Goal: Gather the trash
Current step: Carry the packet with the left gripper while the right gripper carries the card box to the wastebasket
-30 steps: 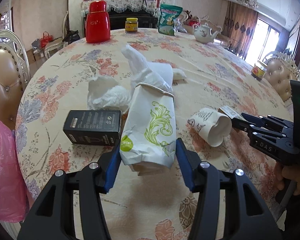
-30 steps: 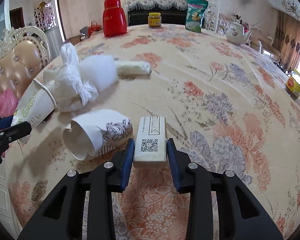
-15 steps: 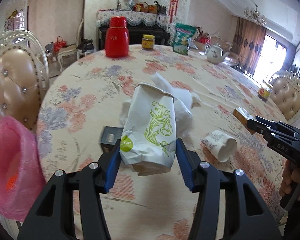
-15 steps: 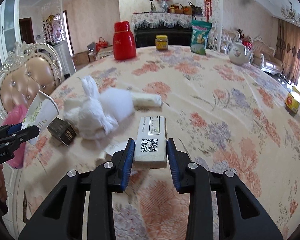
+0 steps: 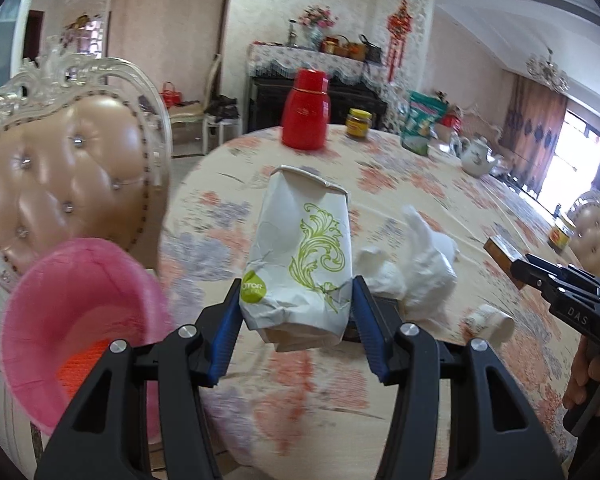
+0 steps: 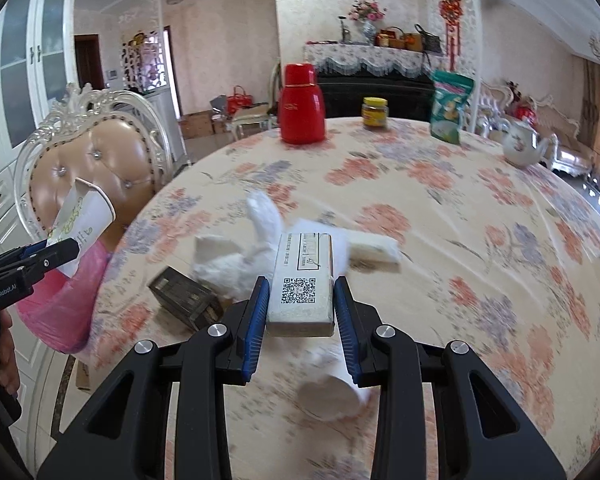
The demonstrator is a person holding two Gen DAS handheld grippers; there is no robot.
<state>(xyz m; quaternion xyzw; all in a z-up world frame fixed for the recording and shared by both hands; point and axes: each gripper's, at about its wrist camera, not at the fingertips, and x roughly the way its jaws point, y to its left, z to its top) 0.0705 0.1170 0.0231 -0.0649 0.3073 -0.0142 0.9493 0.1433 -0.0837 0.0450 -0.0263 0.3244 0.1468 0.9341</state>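
So right now both hands are loaded up: the left gripper (image 5: 296, 312) has its blue pads squeezed on a crumpled white paper cup (image 5: 300, 260) with green swirl print, crushed base toward the camera and rim pointing away and up, held clear above the table (image 5: 420, 184). The right gripper (image 6: 300, 308) is clamped tight on a small flat white box (image 6: 303, 280) with a QR code facing up, also lifted off the cloth. Just down-left of the cup in the left wrist view there's a pink plastic bag (image 5: 80, 312), mouth open, sitting off the table edge next to a padded beige chair (image 5: 64, 176); something orange shows inside, can't tell what. Still lying on the flowery tablecloth: a wad of white plastic wrap (image 6: 236, 264) and tissue, a dark box (image 6: 184, 300) at the near edge, and another paper cup (image 6: 332, 396) on its side below the right gripper's fingers, pretty blurry. Far side of the table has a red thermos (image 6: 302, 106), a yellow-lidded jar (image 6: 375, 112), a green snack bag (image 6: 449, 106) and a white teapot (image 6: 524, 146), all well apart from the trash pile.
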